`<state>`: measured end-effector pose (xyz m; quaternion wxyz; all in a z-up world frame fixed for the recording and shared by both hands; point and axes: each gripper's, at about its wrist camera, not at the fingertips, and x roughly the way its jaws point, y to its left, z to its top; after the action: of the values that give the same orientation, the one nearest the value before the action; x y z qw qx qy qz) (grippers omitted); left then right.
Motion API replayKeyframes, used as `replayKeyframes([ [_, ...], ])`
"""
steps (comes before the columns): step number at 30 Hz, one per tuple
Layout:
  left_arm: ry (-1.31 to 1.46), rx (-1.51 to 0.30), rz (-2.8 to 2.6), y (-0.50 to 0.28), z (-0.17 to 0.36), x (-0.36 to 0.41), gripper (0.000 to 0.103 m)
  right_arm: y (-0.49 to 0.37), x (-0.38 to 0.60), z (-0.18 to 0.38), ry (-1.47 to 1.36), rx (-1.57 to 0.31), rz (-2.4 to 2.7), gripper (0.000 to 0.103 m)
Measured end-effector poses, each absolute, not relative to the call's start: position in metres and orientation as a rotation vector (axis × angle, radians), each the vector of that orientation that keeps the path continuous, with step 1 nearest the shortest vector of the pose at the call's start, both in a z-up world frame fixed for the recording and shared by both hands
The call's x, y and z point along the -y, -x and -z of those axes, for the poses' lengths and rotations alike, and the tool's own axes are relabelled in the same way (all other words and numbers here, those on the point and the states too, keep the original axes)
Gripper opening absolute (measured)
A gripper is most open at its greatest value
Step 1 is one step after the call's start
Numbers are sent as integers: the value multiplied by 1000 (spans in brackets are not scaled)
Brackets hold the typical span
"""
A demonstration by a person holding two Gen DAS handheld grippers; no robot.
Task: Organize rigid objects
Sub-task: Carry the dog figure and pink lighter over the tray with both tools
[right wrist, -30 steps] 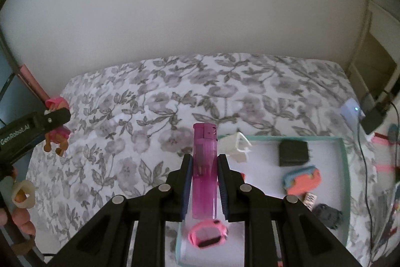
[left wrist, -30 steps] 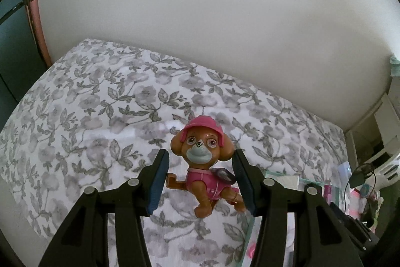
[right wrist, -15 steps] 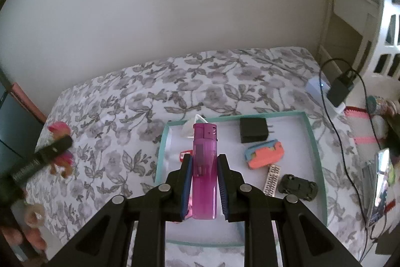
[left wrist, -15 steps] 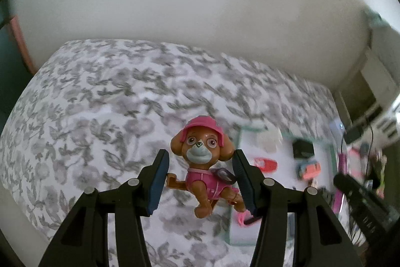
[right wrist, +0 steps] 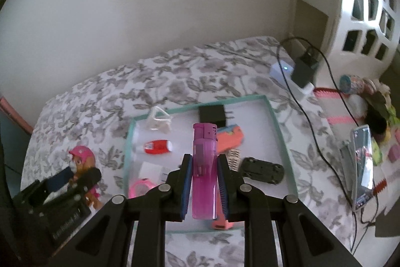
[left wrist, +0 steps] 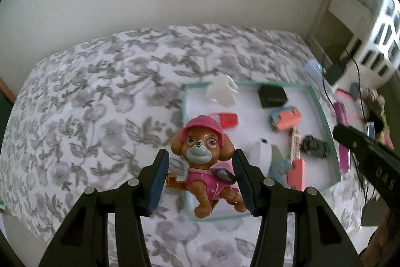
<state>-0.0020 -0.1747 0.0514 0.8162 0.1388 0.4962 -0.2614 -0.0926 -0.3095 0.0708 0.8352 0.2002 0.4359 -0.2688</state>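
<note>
The right hand-held gripper [right wrist: 204, 182] was clamped on a pink lighter [right wrist: 203, 167], upright over the near part of the tray [right wrist: 277, 121]. The left hand-held gripper [left wrist: 200, 182] was clamped on a dog toy [left wrist: 205, 162], held by its back and paw, above the tray's near left corner. The tray lay on the bed [left wrist: 87, 116], already holding a red bottle [right wrist: 157, 147], a toy car [right wrist: 262, 169], a black charger [right wrist: 212, 114] and more. Likely risks: the toy, gripped on uneven limbs, could twist loose; either release could land on crowded items and bounce onto the bed.
</note>
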Motion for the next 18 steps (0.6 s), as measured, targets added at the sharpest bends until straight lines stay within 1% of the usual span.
replayKeyframes([
  [6,-378,-1082,586,20,-30,197,54,100,324,-52,-471,-967,584,21],
  [11,-435,-1143,596,30,-4,211,54,101,337,-24,-514,-1051,600,21],
  [18,-473,-1176,598,36,11,223,54,102,348,-2,-536,-1117,614,21],
])
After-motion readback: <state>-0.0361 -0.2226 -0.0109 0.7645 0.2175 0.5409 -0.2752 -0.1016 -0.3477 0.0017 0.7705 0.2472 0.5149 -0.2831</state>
